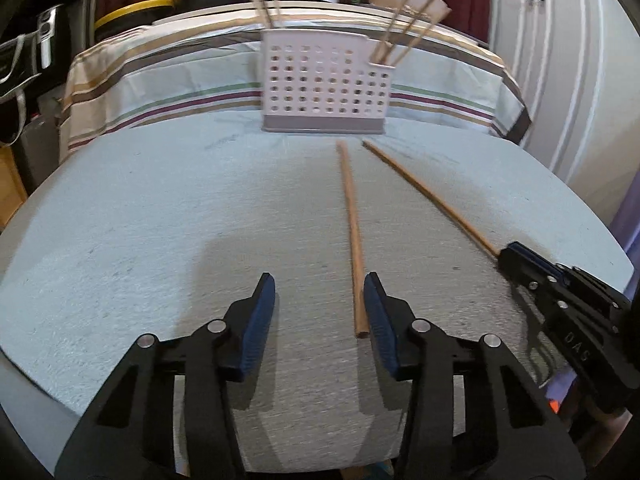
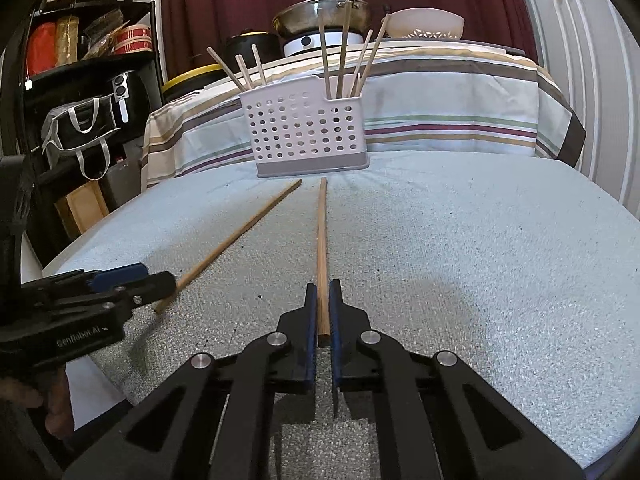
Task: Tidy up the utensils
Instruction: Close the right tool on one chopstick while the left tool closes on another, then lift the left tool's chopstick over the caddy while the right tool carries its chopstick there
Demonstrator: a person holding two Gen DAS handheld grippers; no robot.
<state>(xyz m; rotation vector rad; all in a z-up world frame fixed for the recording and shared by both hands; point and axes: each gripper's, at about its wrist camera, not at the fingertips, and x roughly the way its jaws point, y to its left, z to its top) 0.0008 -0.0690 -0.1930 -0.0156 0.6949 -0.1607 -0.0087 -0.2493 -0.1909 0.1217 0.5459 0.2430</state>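
Observation:
Two wooden chopsticks lie on the pale blue table cloth, pointing toward a white perforated utensil basket (image 1: 324,84) (image 2: 304,136). My left gripper (image 1: 320,292) is open low over the cloth. The near end of one chopstick (image 1: 352,232) lies between its jaws, right beside the right-hand pad (image 1: 376,308), with a wide gap to the other pad. My right gripper (image 2: 323,292) is shut on the near end of the other chopstick (image 2: 322,232). In the left wrist view that gripper (image 1: 516,254) shows at the right, on its chopstick (image 1: 432,196). The basket holds several chopsticks upright.
Behind the basket a striped cloth (image 2: 440,120) covers a higher surface with a metal pan (image 2: 320,16) and a white bowl (image 2: 424,22). A dark shelf with bags (image 2: 80,120) stands at the left and white doors (image 2: 580,40) at the right. The table edge runs along the left (image 2: 80,248).

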